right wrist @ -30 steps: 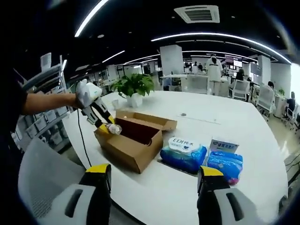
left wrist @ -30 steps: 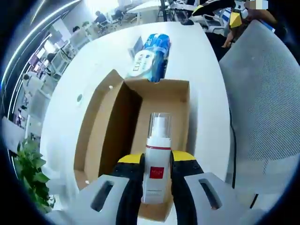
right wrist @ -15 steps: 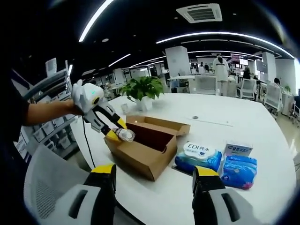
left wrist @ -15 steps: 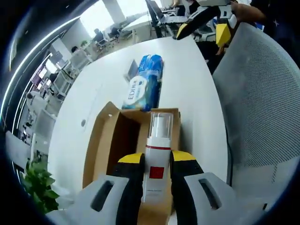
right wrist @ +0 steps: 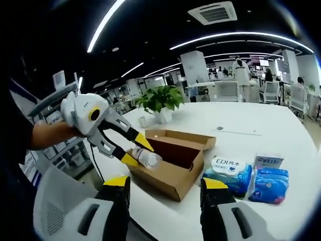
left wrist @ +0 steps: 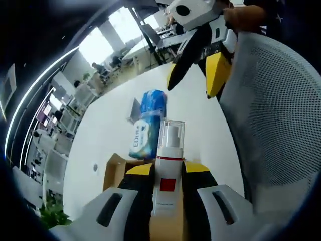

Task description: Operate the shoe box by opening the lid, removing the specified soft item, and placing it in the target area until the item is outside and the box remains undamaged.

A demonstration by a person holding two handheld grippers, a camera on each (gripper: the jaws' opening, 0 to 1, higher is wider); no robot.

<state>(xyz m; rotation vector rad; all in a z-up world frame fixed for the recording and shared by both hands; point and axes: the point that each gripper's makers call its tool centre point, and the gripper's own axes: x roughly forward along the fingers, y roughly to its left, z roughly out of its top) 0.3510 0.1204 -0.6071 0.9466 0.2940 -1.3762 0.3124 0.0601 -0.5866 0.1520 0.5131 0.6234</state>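
In my left gripper view, the left tongs (left wrist: 167, 175) were clamped on the bottle (left wrist: 167, 173), a white pump bottle with a red band and a clear cap, standing up between the yellow-tipped jaws. Just past the jaws and below the bottle, I saw the edge of the open box (left wrist: 116, 169). Beyond it on the white table (left wrist: 190, 115) lay the wipes (left wrist: 146, 138), with a blue pack (left wrist: 154, 100) touching their far end. To the right of my jaws ran a grey mesh chair (left wrist: 281, 120). Farther off, the right tongs (left wrist: 199, 75) came in from above, held by a hand (left wrist: 246, 15).

In my right gripper view, the right tongs (right wrist: 161, 183) stood open, nothing between the jaws. Ahead of them sat the box (right wrist: 173, 163) with its lid folded back. The left tongs (right wrist: 135, 153) held the bottle (right wrist: 147, 158) over the box's near left edge. Right of the box lay the wipes (right wrist: 230, 169) and the blue pack (right wrist: 271, 178). Behind the box stood a plant (right wrist: 160, 100).
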